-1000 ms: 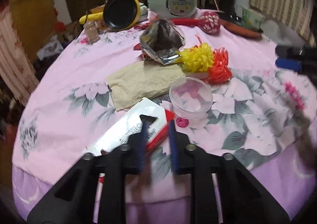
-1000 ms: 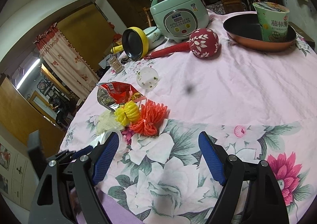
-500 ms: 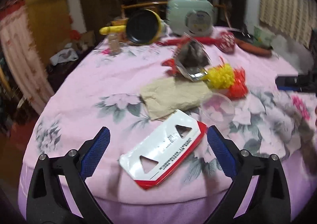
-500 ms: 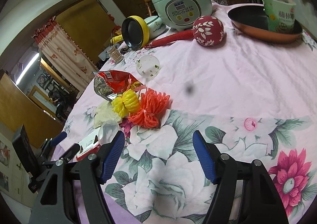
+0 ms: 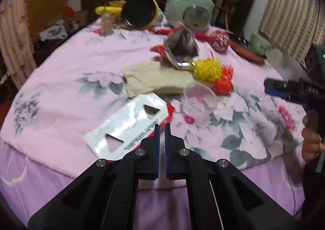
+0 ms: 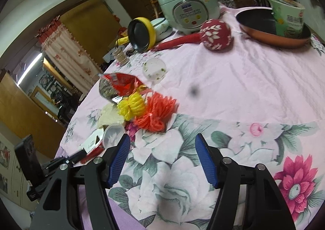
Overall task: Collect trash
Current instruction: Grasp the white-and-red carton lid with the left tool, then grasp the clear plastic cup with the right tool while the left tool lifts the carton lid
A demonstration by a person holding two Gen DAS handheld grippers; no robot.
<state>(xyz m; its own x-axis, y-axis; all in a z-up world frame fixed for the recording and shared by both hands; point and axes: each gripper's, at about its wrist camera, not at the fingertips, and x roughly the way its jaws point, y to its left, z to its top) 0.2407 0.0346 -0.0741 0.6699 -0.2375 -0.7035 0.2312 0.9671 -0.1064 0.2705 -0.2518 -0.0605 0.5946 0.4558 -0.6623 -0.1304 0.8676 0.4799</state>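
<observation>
Two matching hand-held tools, black plastic throughout. On the left gripper (image 5: 161,126): two angular black arms with triangular cut-outs, silver round screw heads at the pivots, flat blue ribbed pads on the inner faces of the fingers (image 5: 156,134), a thin pale line along one arm. On the right gripper (image 6: 162,142): the same black frame, silver screws at the joints, broader view of the ribbed blue fingers (image 6: 205,158). In the left wrist view, at the right edge: a hand (image 5: 311,140) around a dark grip, no sleeve discernible.
</observation>
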